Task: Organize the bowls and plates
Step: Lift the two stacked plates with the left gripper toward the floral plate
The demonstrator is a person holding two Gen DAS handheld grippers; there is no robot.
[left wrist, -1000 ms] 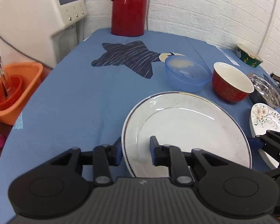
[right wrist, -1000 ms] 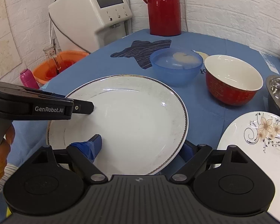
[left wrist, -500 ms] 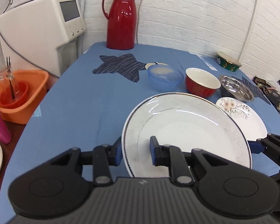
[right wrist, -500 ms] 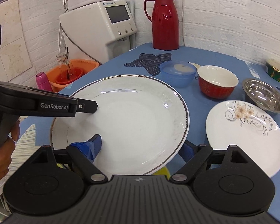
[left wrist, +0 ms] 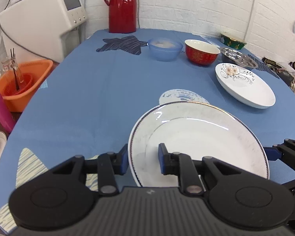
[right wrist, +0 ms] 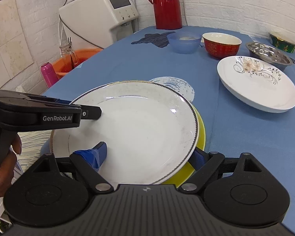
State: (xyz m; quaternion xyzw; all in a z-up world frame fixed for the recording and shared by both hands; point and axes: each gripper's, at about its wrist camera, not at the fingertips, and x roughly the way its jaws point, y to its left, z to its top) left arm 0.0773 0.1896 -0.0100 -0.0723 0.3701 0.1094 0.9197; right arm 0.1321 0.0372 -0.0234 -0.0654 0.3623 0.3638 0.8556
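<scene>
A large white plate (left wrist: 198, 143) with a dark beaded rim is held by both grippers near the table's front edge. My left gripper (left wrist: 142, 160) is shut on its left rim, one finger inside and one outside. My right gripper (right wrist: 148, 155) is shut on the large white plate (right wrist: 143, 129), clasping its near rim; one blue pad lies on the plate's face and the other sits under the edge. A yellow plate (right wrist: 200, 135) lies directly beneath. A white floral plate (right wrist: 257, 86) sits to the right. At the back stand a blue bowl (right wrist: 183, 40) and a red bowl (right wrist: 221, 45).
A steel bowl (right wrist: 269, 54) and a green bowl (right wrist: 283, 42) stand at the back right. A red thermos (left wrist: 122, 5) and a white machine (left wrist: 43, 15) stand at the far end. Left of the blue table (left wrist: 88, 90) are an orange basket (left wrist: 23, 80) and a pink bottle (left wrist: 0, 110).
Both grippers have carried the large white plate back from beside the bowls toward the table's front edge. It now hangs over a yellow plate.
</scene>
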